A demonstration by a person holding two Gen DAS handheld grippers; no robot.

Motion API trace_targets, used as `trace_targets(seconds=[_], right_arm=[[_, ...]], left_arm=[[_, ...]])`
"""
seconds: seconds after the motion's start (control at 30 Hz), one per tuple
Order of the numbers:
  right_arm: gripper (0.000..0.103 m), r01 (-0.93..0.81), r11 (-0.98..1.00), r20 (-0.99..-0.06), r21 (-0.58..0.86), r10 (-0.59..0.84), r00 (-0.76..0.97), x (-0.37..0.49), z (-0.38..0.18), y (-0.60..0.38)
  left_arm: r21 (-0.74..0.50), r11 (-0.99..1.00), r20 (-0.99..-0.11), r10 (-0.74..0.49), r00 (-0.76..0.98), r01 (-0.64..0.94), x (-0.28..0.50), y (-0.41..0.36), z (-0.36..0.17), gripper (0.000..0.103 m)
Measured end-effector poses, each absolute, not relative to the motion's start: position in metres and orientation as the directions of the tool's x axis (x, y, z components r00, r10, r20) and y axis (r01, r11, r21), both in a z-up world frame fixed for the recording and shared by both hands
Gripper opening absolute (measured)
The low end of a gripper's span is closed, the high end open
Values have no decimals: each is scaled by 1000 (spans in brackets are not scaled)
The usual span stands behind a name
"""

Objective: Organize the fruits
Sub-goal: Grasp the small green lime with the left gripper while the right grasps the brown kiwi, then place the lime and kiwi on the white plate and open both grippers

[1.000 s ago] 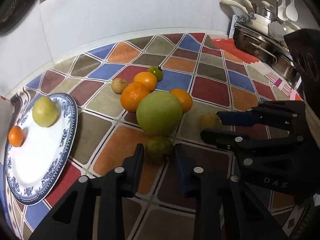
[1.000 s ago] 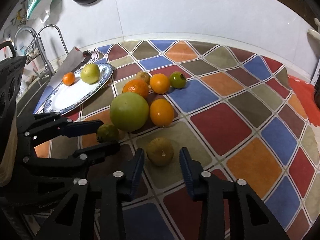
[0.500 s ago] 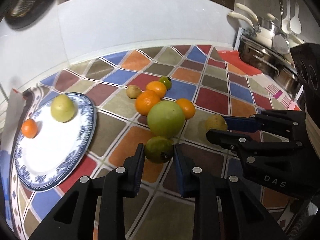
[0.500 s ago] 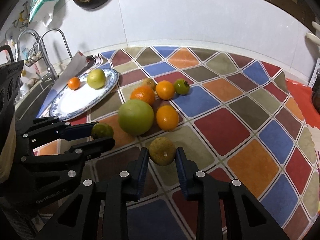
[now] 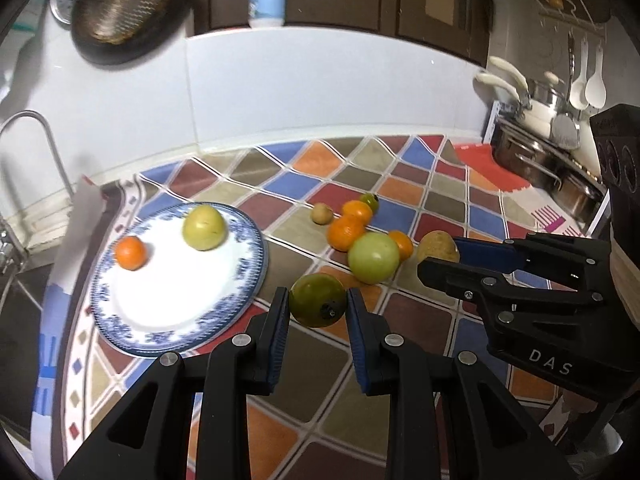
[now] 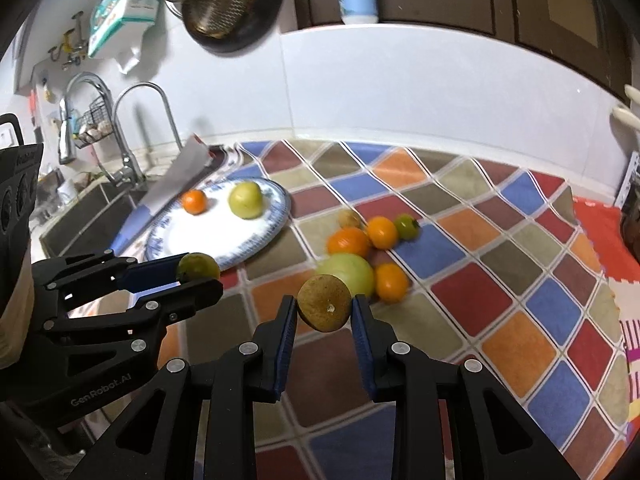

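My left gripper (image 5: 318,308) is shut on a dark green round fruit (image 5: 318,299), lifted above the checked cloth just right of the blue-rimmed plate (image 5: 244,300). My right gripper (image 6: 324,312) is shut on a brownish-yellow fruit (image 6: 325,307), also held off the cloth. Each gripper shows in the other's view: the right one (image 5: 438,258) with its brown fruit (image 5: 437,246), the left one (image 6: 200,274) with its green fruit (image 6: 198,266). On the plate (image 6: 276,224) lie a small orange (image 5: 130,253) and a yellow-green fruit (image 5: 204,227). A large green fruit (image 5: 373,257) and several oranges (image 5: 346,232) cluster on the cloth.
A sink with taps (image 6: 132,136) lies left of the plate. Steel pans and ladles (image 5: 540,152) stand at the right end of the counter. A white tiled wall (image 5: 320,92) backs the cloth, with a strainer (image 5: 116,4) hanging above.
Both grippers closed on their fruits and lifted them off the cloth. The left one has drifted toward the plate, which now sits nearer the middle of its view.
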State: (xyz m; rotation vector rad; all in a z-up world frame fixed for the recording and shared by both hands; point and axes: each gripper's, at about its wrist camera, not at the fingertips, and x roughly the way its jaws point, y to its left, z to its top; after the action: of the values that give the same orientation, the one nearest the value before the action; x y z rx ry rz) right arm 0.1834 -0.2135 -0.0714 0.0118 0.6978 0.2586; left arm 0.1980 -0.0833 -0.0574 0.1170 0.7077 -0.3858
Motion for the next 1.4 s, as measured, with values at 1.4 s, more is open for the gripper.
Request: trace_targets(seconds=[1.4], right_arm=[[29,-312,949,-665,55,268,698,277,-82,-57]], left_arm=[[-12,968,-679,-191,709,249,285,64,-76,29]])
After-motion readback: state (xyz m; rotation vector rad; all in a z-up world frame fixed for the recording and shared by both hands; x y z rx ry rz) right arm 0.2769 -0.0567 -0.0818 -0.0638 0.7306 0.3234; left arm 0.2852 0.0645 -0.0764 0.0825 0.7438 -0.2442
